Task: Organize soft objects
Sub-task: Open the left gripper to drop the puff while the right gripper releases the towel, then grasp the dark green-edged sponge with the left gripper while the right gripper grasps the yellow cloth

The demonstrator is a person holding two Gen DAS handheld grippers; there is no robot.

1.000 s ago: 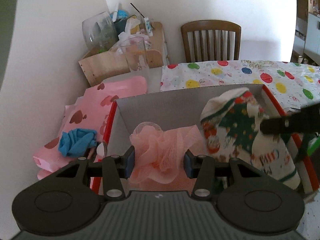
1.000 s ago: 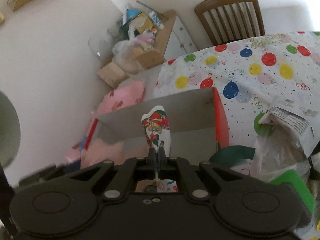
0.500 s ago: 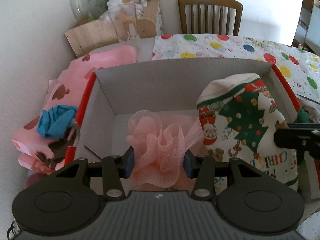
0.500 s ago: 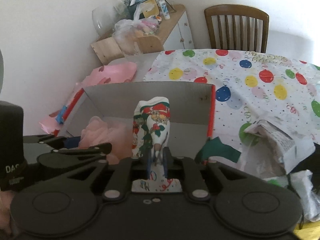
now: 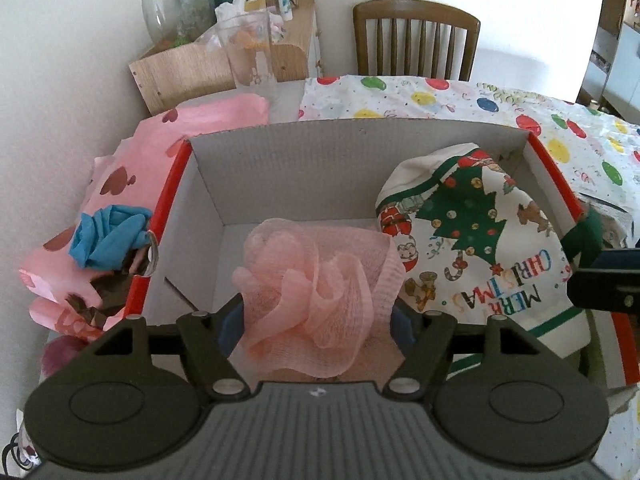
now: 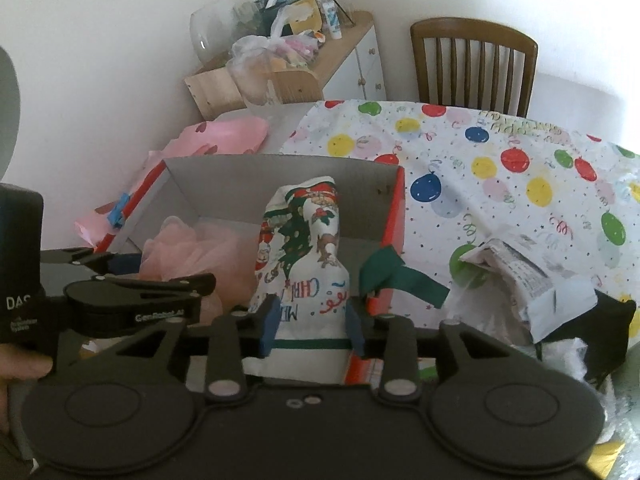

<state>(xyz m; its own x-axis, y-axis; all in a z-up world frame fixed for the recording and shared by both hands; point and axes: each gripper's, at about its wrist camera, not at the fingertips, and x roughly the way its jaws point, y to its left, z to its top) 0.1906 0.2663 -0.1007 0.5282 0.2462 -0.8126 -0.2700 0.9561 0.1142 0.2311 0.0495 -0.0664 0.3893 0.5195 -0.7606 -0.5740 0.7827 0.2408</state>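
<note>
A pink mesh bath sponge (image 5: 320, 280) rests low in the grey cardboard box with a red rim (image 5: 168, 200), between the pads of my left gripper (image 5: 316, 326). Those jaws are opening and the sponge puffs out to fill the gap. A Christmas-print cloth (image 5: 476, 236) stands at the box's right side, its lower end over the near rim. In the right wrist view this Christmas cloth (image 6: 308, 248) stands between the blue pads of my right gripper (image 6: 312, 324), whose jaws are opening too. There the left gripper (image 6: 160, 276) lies level at the left, beside the sponge (image 6: 188, 248).
A pink heart-print bag (image 5: 120, 176) with a blue cloth (image 5: 108, 236) lies left of the box. A balloon-print tablecloth (image 6: 500, 168) covers the table, with crumpled paper and plastic (image 6: 516, 276) at right. A wooden chair (image 5: 416, 36) and a cluttered cabinet (image 5: 224, 60) stand behind.
Both pairs of jaws have widened. The Christmas cloth, pinched thin a second ago, now spreads between the right pads. The left gripper has sunk toward the box with the sponge.
</note>
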